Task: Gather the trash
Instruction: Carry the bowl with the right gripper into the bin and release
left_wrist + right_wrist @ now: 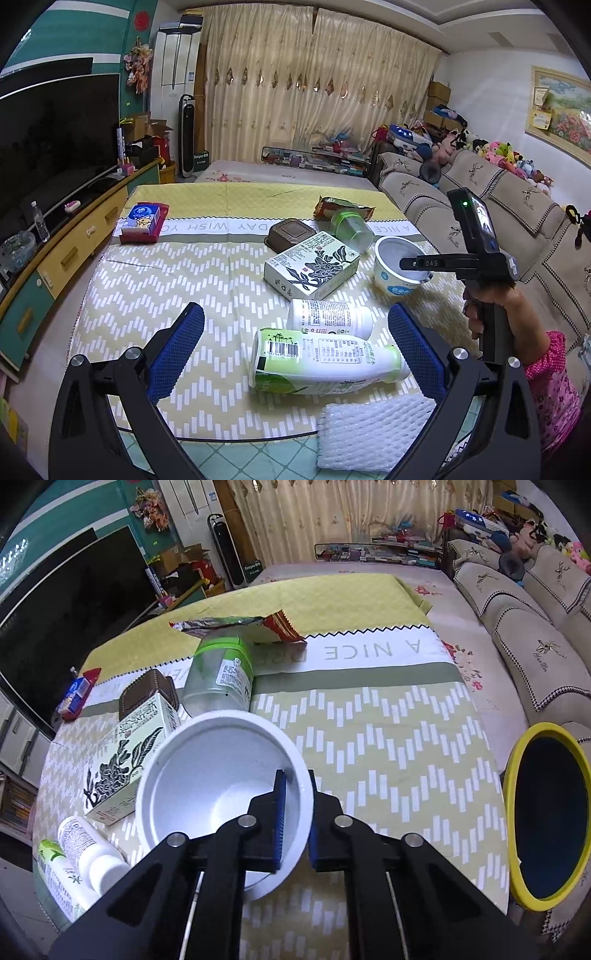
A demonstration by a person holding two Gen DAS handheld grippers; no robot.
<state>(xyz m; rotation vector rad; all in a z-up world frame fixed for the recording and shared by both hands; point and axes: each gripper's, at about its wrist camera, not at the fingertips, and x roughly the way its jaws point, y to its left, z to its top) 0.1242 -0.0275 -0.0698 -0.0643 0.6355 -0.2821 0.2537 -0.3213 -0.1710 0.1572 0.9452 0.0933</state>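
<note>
My right gripper (295,781) is shut on the rim of a white paper bowl (221,775), one finger inside and one outside; it also shows in the left wrist view (417,264) with the bowl (397,271). My left gripper (295,325) is open, its blue pads either side of a green-and-white bottle (325,362) lying on the table. A white bottle (330,317), a green-printed carton (310,267), a clear green-capped jar (351,229), a brown tray (290,236) and a snack wrapper (341,206) lie beyond.
A yellow-rimmed dark bin (550,812) stands off the table's right edge. White foam netting (373,435) lies at the near edge. A red tissue pack (144,221) sits far left. A sofa (491,206) runs along the right, a TV cabinet (66,243) on the left.
</note>
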